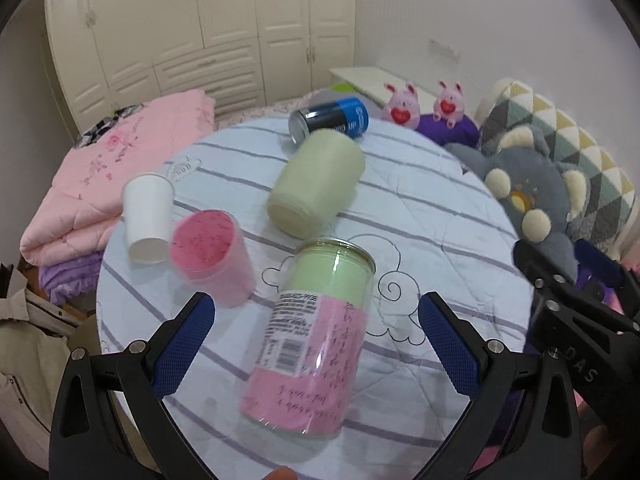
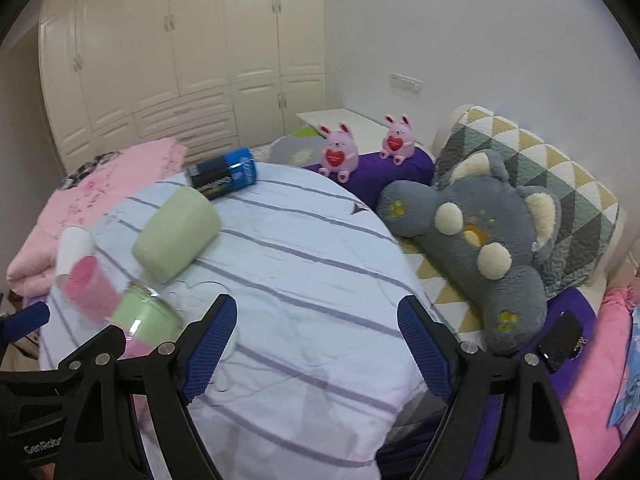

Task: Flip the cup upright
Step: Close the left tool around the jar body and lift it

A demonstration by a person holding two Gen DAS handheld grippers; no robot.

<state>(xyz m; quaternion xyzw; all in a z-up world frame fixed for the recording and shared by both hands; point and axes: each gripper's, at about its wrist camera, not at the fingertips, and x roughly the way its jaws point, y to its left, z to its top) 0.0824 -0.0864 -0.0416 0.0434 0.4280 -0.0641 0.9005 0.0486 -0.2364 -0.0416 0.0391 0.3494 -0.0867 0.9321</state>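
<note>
1. The left hand-held gripper [image 1: 316, 344] is spread wide, its blue pads on either side of a clear plastic jar-style cup [image 1: 310, 340] without touching it. The cup lies on its side on the round striped surface [image 1: 440, 216], gold-rimmed mouth pointing away, a pink handwritten label and a barcode sticker round its body.
2. The right hand-held gripper [image 2: 318, 340] is also spread and pinches nothing; only striped cloth lies between its fingers.
3. Handling, as a judgement: the cup looks light, stiff and smooth-walled, so it may roll or slip. A hold across the labelled middle should give the pads the best purchase for tipping it upright.
4. Further out lie a pink cup [image 1: 212, 256], a white paper cup [image 1: 146, 216], a pale green cup [image 1: 316, 184] and a blue drinks can [image 1: 332, 118], all on their sides.
5. The left wrist view shows the jar cup whole, with its label. The right wrist view catches only its green end at the left edge, but shows the grey plush cushion [image 2: 480, 240] and a dark phone-like object [image 2: 560, 340] beside the surface.
</note>
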